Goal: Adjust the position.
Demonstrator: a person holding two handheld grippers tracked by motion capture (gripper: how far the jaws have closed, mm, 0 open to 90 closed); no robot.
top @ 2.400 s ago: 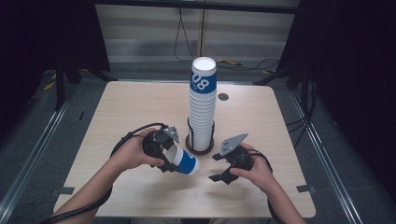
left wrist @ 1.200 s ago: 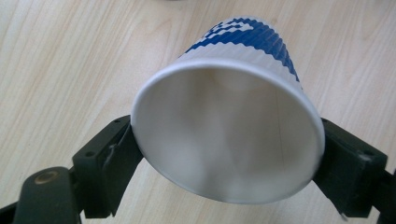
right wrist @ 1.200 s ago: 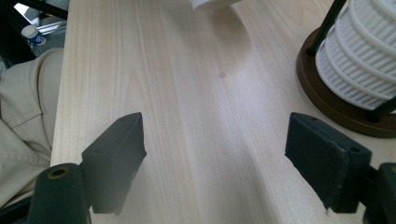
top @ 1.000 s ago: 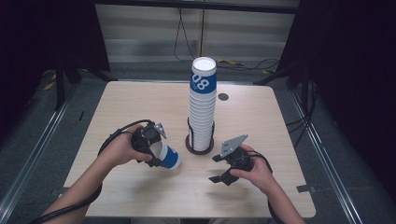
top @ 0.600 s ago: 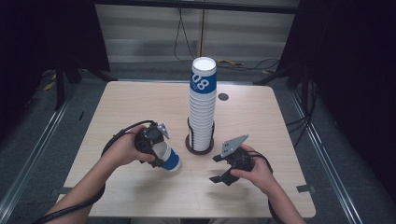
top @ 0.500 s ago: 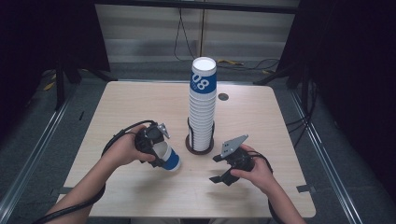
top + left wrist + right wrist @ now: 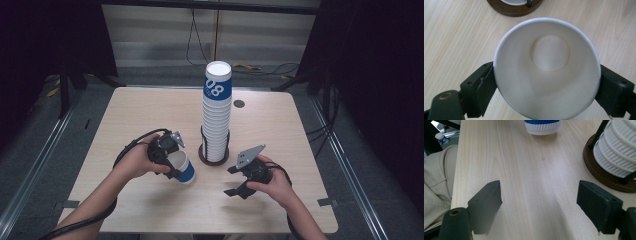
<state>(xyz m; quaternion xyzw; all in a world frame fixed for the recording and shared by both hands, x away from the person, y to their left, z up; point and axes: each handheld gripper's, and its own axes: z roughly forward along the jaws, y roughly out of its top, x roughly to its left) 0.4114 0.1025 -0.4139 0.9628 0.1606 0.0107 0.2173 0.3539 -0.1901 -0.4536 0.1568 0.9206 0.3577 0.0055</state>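
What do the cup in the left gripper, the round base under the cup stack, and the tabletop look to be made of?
Cup: likely paper, matte white inside, rolled rim, ribbed blue-and-white outside.
Round base: looks like dark brown wood or wood-look plastic, smooth with a slight sheen; unclear which.
Tabletop: pale wood or laminate, with straight grain lines and a satin finish.

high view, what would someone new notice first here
The tall stack of white and blue paper cups rises from a dark round holder at the table's middle. Just left of it, the left gripper clamps a single cup at its rim, the base near the tabletop. The right gripper rests on the table with its jaws open and empty.
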